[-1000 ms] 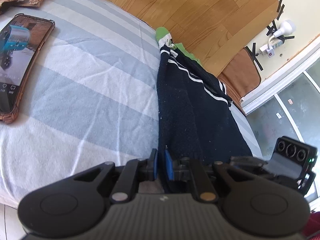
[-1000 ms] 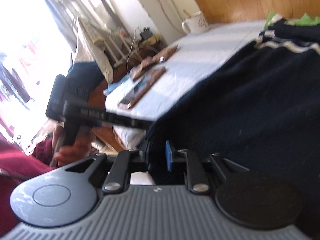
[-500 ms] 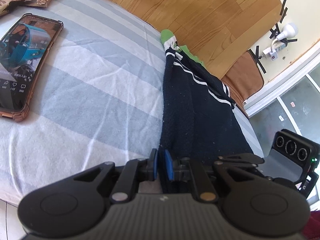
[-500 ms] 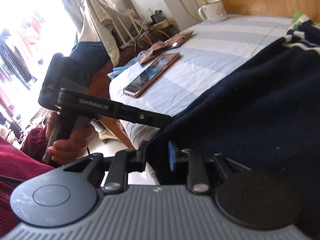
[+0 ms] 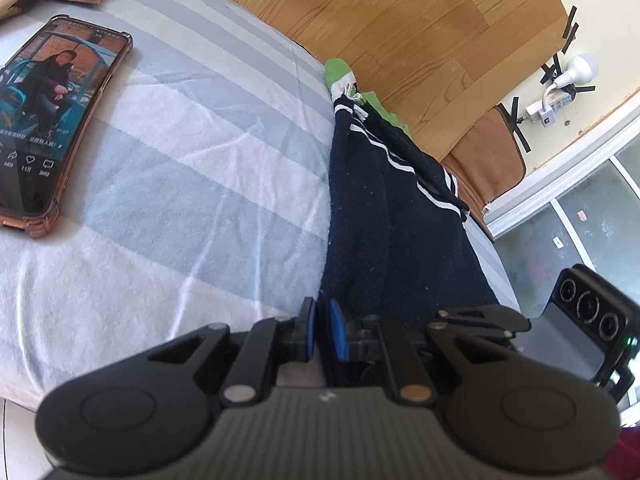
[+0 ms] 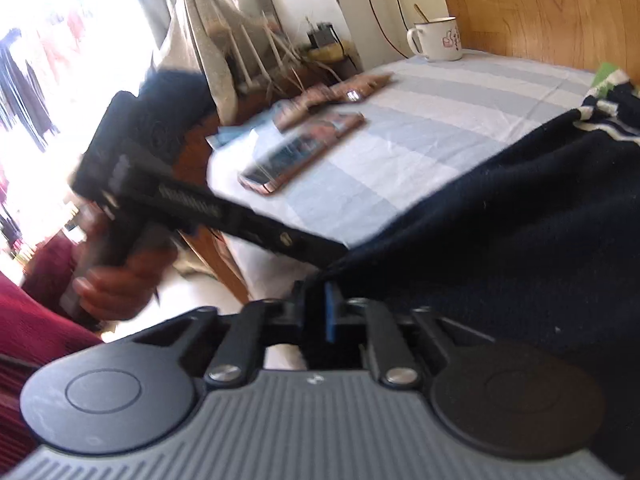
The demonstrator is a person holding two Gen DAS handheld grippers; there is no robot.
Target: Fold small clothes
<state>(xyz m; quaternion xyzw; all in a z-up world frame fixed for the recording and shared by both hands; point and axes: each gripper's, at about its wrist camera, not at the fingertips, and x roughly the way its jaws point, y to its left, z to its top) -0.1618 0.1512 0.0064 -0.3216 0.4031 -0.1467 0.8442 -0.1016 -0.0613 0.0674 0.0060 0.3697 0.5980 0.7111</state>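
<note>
Navy garment (image 6: 520, 240) edge now sits pinched inside our right gripper (image 6: 316, 316), freshly closed; left gripper (image 5: 323, 330) stays clamped on its corner, so we can fold.

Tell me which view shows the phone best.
The left wrist view: the phone lies sharp and close on the striped sheet, its lit screen readable. The right wrist view shows it farther off, blurred, at a slant.

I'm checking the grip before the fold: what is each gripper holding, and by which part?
Both hold the dark garment by its near edge: the left gripper at the left corner, the right gripper further along, jaws shut on the cloth.
</note>
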